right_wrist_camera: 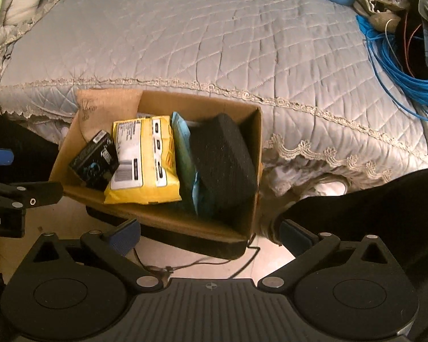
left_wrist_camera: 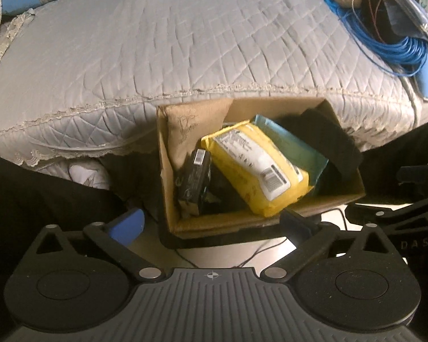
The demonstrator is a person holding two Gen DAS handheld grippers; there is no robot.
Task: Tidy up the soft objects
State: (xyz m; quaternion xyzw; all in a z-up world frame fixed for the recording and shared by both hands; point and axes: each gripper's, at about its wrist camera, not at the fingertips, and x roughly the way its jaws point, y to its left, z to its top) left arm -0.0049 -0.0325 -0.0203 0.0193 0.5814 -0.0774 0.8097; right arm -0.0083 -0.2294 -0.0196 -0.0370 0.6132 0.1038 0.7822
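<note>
Left gripper (left_wrist_camera: 212, 223) and right gripper (right_wrist_camera: 209, 235): fingers spread wide, nothing between them. Just beyond, a cardboard box (right_wrist_camera: 162, 216) on the floor holds a yellow pack (right_wrist_camera: 144, 156), black foam block (right_wrist_camera: 222, 156) and tan cushion (right_wrist_camera: 108, 105). Behind it, a quilted bed (right_wrist_camera: 199, 42).

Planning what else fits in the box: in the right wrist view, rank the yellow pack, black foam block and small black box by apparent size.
1. Yellow pack and black foam block: look alike, too close to rank.
2. Small black box: clearly smallest.
</note>
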